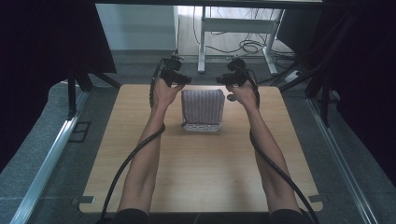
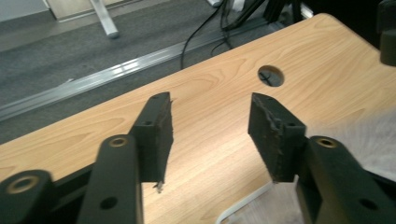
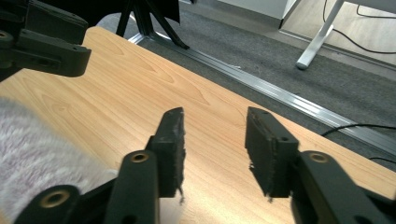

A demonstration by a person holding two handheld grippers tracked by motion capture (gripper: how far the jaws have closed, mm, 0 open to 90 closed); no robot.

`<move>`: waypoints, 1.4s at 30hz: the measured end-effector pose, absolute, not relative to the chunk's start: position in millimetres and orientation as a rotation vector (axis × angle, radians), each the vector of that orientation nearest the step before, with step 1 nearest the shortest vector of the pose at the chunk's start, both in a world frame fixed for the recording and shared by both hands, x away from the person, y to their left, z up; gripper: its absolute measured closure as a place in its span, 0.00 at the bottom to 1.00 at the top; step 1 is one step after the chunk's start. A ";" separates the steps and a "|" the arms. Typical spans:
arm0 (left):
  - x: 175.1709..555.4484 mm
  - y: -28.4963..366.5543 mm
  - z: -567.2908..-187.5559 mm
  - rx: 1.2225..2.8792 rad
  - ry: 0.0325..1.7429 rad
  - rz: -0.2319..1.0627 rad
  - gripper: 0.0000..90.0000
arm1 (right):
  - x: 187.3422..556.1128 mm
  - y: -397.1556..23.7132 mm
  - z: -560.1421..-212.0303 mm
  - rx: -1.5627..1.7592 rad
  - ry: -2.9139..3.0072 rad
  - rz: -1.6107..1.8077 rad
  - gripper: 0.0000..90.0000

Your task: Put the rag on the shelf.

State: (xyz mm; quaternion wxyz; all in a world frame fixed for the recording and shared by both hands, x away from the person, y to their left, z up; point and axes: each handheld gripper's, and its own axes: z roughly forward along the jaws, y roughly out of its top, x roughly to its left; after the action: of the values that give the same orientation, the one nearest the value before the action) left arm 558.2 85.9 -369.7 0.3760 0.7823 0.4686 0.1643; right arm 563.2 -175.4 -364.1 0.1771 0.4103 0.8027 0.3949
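A folded, fuzzy grey-lilac cloth (image 1: 202, 109) with a white trim along its near edge lies on the far middle of the wooden table (image 1: 201, 172). My left gripper (image 1: 180, 80) hangs by the cloth's far left corner. In the left gripper view its jaws (image 2: 210, 105) stand apart over bare wood, and the cloth (image 2: 369, 135) lies off to the right. My right gripper (image 1: 225, 80) hangs by the far right corner. Its jaws (image 3: 215, 119) are also apart with nothing between them, and the cloth (image 3: 32, 154) is at the lower left.
A round cable hole (image 2: 270, 75) sits in the tabletop near the far edge. Aluminium rails (image 1: 46, 163) run along both sides of the table. White desk legs (image 1: 201, 42) and loose cables (image 1: 250, 46) lie on the floor behind. Black curtains hang at left and right.
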 end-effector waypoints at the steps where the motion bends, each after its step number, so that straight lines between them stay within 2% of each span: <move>1: 557.3 86.6 -368.3 2.000 1.192 0.426 0.49 | 562.7 -177.0 -364.5 1.173 2.271 1.127 0.60; 11: 542.0 86.5 -354.5 1.987 1.099 0.443 0.32 | 555.7 -186.8 -370.2 1.200 2.247 1.203 0.46; 28: 511.0 82.4 -349.1 2.009 0.985 0.436 0.17 | 527.6 -182.9 -357.3 1.100 2.297 1.272 0.30; 42: 474.9 100.4 -362.0 2.014 0.917 0.411 0.14 | 489.0 -181.3 -362.3 0.996 2.369 1.295 0.19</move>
State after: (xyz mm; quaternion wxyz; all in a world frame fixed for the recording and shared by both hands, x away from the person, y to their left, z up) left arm 474.9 100.4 -362.0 0.4309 0.8075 0.3675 0.1649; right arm 489.0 -181.3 -362.3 0.1316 0.3430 0.8160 0.4463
